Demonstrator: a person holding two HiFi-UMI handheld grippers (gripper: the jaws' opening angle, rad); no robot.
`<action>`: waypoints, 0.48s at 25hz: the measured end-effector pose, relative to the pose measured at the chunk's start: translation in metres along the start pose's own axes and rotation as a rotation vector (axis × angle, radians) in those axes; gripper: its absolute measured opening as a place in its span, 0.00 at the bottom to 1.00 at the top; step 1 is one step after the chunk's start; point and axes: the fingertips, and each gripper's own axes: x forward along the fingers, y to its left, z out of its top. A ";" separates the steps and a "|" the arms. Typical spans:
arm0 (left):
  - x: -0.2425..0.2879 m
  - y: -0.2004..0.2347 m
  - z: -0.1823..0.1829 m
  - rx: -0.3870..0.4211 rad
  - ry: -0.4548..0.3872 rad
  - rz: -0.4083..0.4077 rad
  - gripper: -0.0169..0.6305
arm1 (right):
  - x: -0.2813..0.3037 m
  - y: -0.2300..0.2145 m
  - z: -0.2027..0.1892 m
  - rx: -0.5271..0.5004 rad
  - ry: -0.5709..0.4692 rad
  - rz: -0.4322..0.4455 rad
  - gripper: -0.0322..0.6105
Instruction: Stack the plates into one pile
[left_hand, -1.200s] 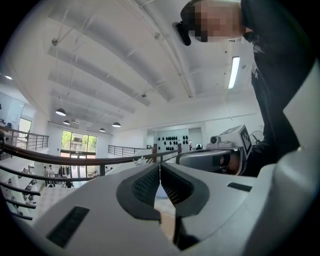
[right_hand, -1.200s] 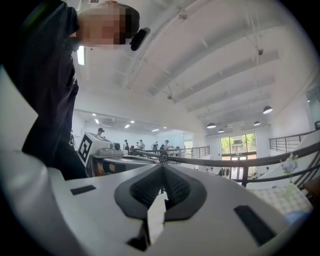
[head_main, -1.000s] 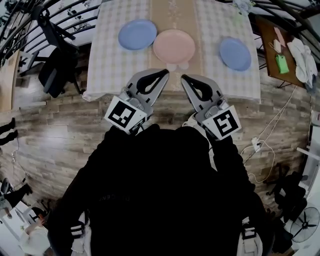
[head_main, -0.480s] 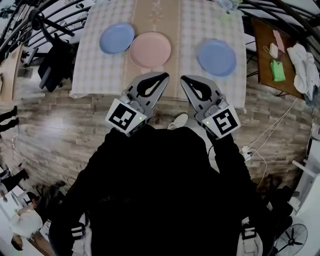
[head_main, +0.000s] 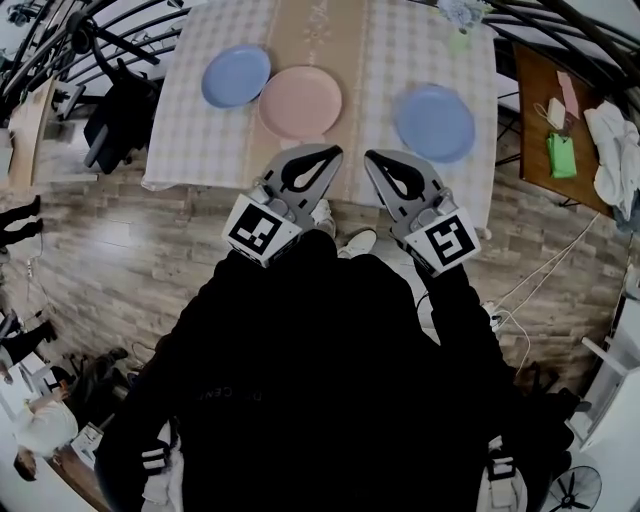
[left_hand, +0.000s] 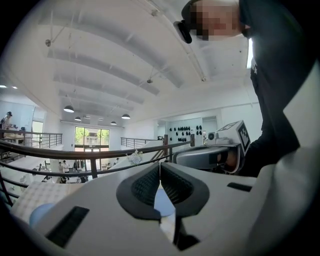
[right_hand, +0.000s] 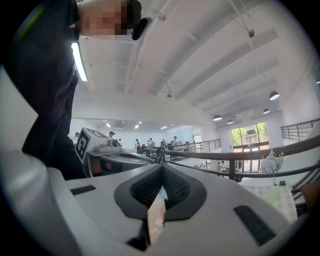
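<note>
- Left tool: jaws together, nothing between them. The left gripper view shows the pads meeting at the tips.
- Right tool: the same, jaws together and empty.
- Both tools sit side by side close to the person's body, tips pointing toward the near edge of the table. Neither touches a plate.
- There are three plates, all flat on the table and all ahead of the tools, none stacked yet.
- The pink plate is in the middle, just ahead of the left tool and slightly to its left. It's the closest plate to either tool.
- The left blue plate is just beside the pink one, farther left and farther back. I can't tell if the rims touch.
- The right blue plate is well apart from the other two, ahead and to the right of the right tool.
- Judgement: the split is natural, with the left tool taking the pink/left blue pair and the right tool taking the lone blue plate. Round plates have no long axis, so any rim approach works.
- The jaws need to open before any pickup.
</note>
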 end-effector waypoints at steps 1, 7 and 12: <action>0.002 0.003 -0.004 -0.001 -0.001 0.004 0.06 | 0.002 -0.002 -0.002 -0.003 0.009 0.000 0.05; 0.006 0.022 -0.019 -0.007 -0.016 -0.007 0.06 | 0.020 -0.017 -0.011 0.012 0.044 -0.008 0.05; 0.009 0.042 -0.016 -0.009 -0.060 -0.036 0.06 | 0.044 -0.030 -0.023 -0.014 0.090 -0.008 0.05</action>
